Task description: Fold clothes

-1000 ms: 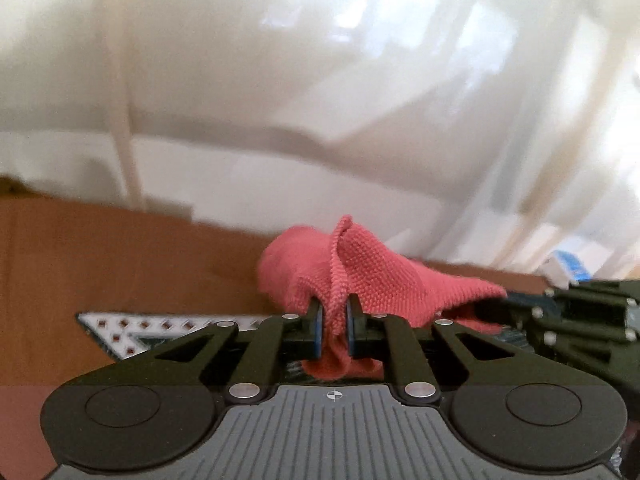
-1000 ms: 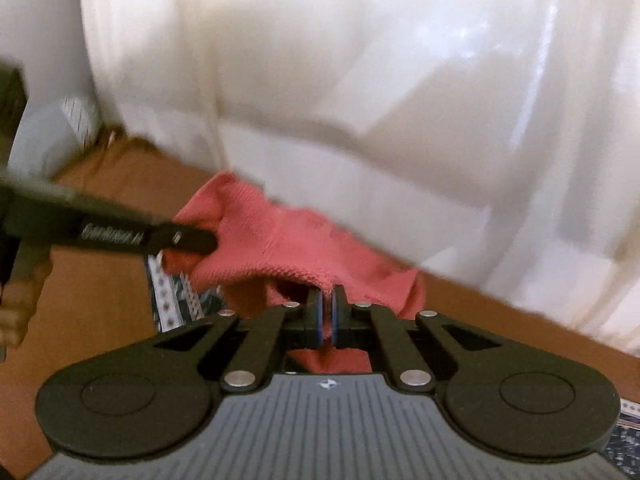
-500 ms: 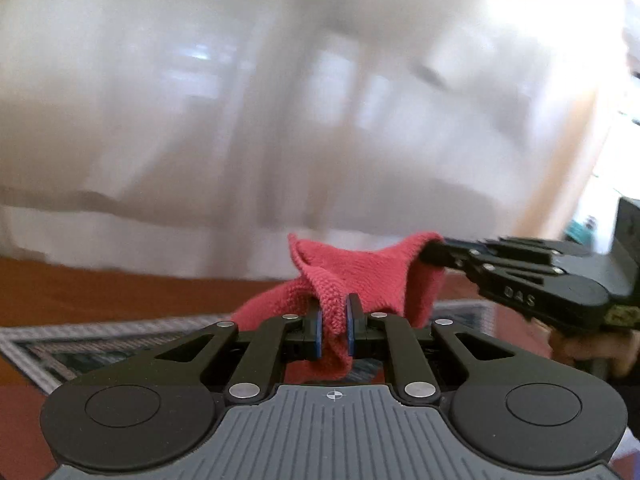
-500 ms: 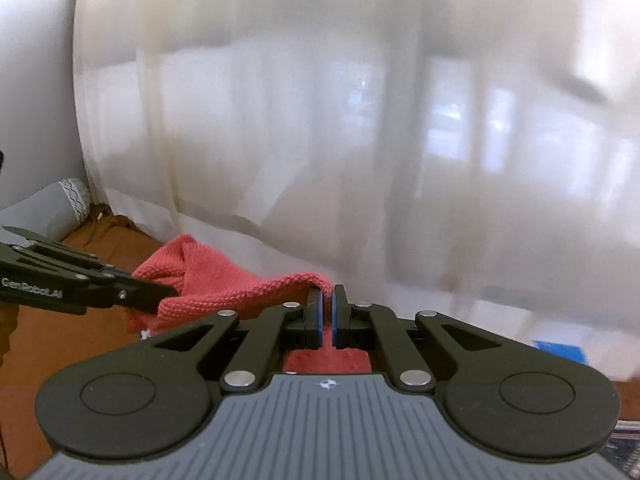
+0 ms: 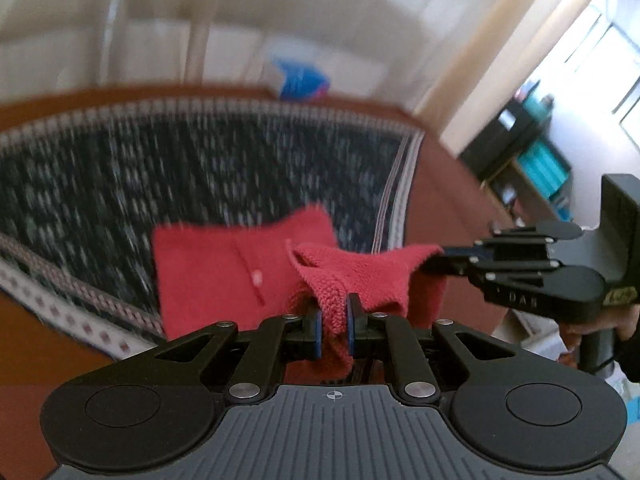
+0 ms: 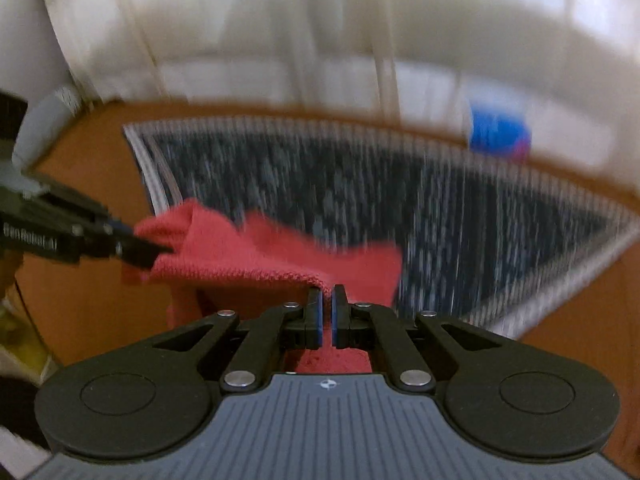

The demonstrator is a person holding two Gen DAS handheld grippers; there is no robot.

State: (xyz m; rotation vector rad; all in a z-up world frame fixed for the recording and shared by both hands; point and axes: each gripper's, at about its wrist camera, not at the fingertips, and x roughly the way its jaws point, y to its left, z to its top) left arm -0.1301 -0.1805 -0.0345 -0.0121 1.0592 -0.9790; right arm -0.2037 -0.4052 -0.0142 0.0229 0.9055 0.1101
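**Red knit mid-carry, both corners pinched: watch that thin grip**

Both grippers have a hold on the red knit garment (image 5: pixel 240 268), stretched between them over the dark patterned rug (image 5: pixel 160 168). In the left wrist view, the left gripper (image 5: pixel 334 330) sits bottom centre, pinching a thick bunched fold of fabric. The right gripper (image 6: pixel 327 318) is clamped nearly flat on just a thin edge of the knit, bottom centre of its own view. The rest of the garment hangs down toward the rug at centre frame; it's blurry, so I honestly can't tell whether the low part is already resting on it.

What could go wrong: that right-hand pinch is only catching the hem, so a quick tug sideways could pull it free and drop that corner. Also, the left side is bunched, so if it's laid down like this the fold will probably come out lumpy and crooked. The loose knit could stretch too.
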